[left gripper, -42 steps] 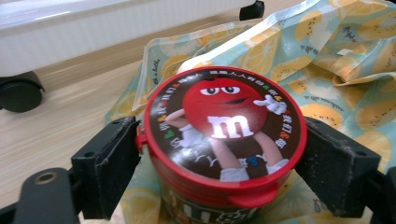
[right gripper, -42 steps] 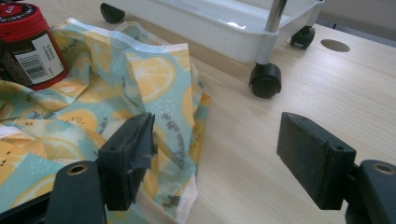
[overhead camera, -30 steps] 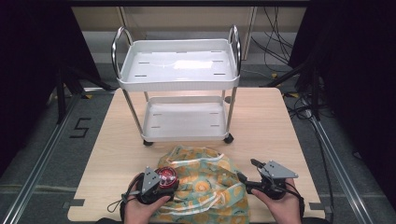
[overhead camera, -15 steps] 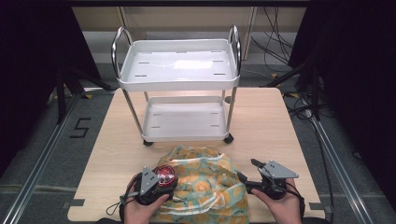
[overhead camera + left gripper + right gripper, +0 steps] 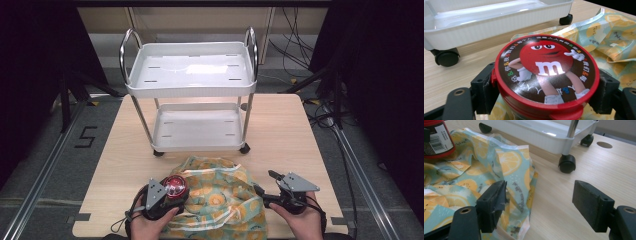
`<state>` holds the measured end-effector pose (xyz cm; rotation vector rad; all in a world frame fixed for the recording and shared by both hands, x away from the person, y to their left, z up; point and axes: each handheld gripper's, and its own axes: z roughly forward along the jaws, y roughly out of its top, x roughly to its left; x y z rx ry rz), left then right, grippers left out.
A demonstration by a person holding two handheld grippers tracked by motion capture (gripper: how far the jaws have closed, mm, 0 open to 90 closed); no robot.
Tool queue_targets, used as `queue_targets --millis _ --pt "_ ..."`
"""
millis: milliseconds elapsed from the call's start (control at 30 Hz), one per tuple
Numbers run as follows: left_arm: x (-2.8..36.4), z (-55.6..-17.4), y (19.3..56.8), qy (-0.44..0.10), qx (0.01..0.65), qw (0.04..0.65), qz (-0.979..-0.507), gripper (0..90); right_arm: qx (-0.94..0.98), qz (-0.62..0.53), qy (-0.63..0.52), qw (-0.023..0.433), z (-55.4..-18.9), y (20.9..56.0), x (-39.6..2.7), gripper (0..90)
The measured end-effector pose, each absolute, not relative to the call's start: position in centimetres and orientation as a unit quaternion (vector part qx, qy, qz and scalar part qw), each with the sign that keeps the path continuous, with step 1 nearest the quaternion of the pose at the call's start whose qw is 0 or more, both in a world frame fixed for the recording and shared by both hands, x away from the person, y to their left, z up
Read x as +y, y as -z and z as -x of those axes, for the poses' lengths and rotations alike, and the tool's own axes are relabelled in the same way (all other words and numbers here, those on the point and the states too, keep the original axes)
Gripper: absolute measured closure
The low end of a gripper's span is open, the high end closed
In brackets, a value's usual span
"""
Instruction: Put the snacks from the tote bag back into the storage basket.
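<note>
Red M&M's tin (image 5: 175, 187), round lid up, upright, over the lemon-print bag (image 5: 225, 200) crumpled at the desk's near edge

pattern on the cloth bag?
Teal fabric bag printed with orange and yellow citrus slices, white-trimmed edges; clearest in the right gripper view.

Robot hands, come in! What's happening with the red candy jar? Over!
Left gripper shut on red candy jar, held above lemon-print bag. Right gripper open, beside bag. White cart ahead, both shelves bare.
</note>
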<state>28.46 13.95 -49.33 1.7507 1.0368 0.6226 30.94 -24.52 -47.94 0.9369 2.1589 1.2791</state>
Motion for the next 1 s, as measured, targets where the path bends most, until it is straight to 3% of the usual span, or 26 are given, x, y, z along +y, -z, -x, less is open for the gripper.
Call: queue_targets --millis 1000 --pt "16.2 -29.4 46.9 -0.289 0.471 0.493 -0.671 22.9 0.782 -0.340 -0.465 0.238 -31.1 47.9 -24.7 28.0"
